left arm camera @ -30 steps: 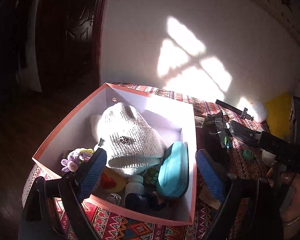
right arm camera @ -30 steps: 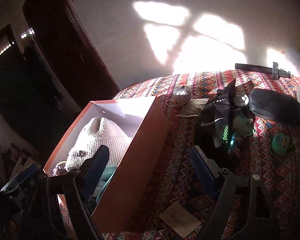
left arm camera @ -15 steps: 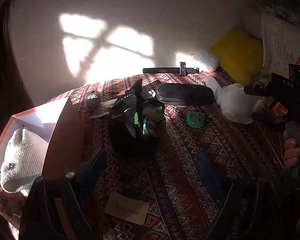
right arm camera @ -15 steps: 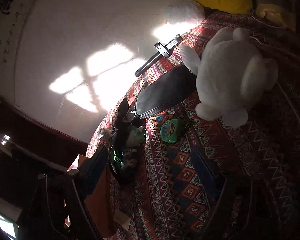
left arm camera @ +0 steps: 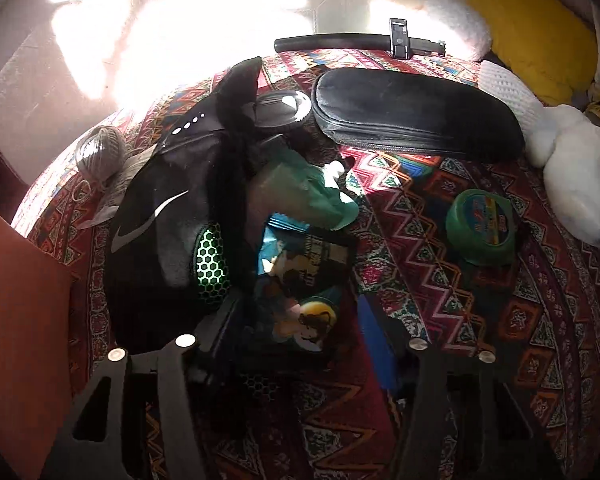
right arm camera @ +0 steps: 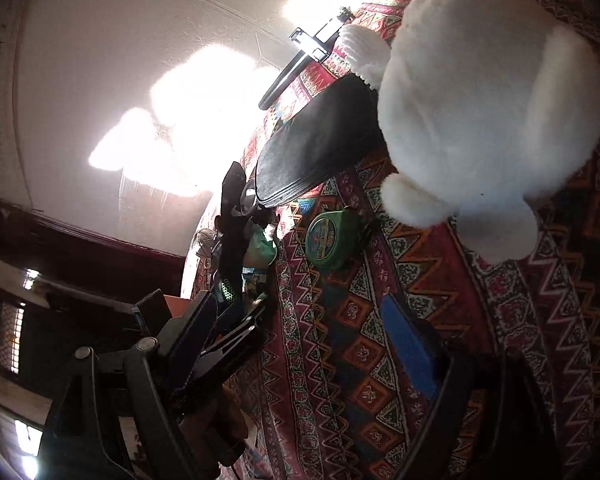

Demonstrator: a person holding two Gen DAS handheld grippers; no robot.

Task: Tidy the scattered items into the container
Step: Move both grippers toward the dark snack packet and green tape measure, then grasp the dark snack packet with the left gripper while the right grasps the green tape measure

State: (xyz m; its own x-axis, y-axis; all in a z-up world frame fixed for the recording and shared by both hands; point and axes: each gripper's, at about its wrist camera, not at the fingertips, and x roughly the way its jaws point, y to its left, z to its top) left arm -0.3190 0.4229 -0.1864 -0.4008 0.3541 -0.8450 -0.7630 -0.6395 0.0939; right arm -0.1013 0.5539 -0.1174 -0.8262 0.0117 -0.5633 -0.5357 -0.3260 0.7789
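Observation:
In the left wrist view my left gripper [left arm camera: 296, 316] is open, its fingers on either side of a dark printed snack packet [left arm camera: 300, 288] lying against a black Nike pouch [left arm camera: 168, 232]. A green round tin [left arm camera: 482, 226], a black zipped case [left arm camera: 416, 120] and a ball of twine [left arm camera: 100, 152] lie on the patterned cloth [left arm camera: 500, 320]. The orange box [left arm camera: 16, 320] edge is at the left. In the right wrist view my right gripper [right arm camera: 312, 328] is open and empty, above the cloth below a white plush toy [right arm camera: 484, 112] and beside the tin [right arm camera: 326, 236].
A black rod with a clamp [left arm camera: 360, 42] lies at the table's far edge by the wall. A yellow cushion [left arm camera: 536, 48] and a white plush toy [left arm camera: 576, 180] sit at the right. The left gripper [right arm camera: 220, 344] shows in the right wrist view.
My left gripper swung from over the box to the right and moved down around the snack packet. My right gripper moved right and tilted toward the white plush toy.

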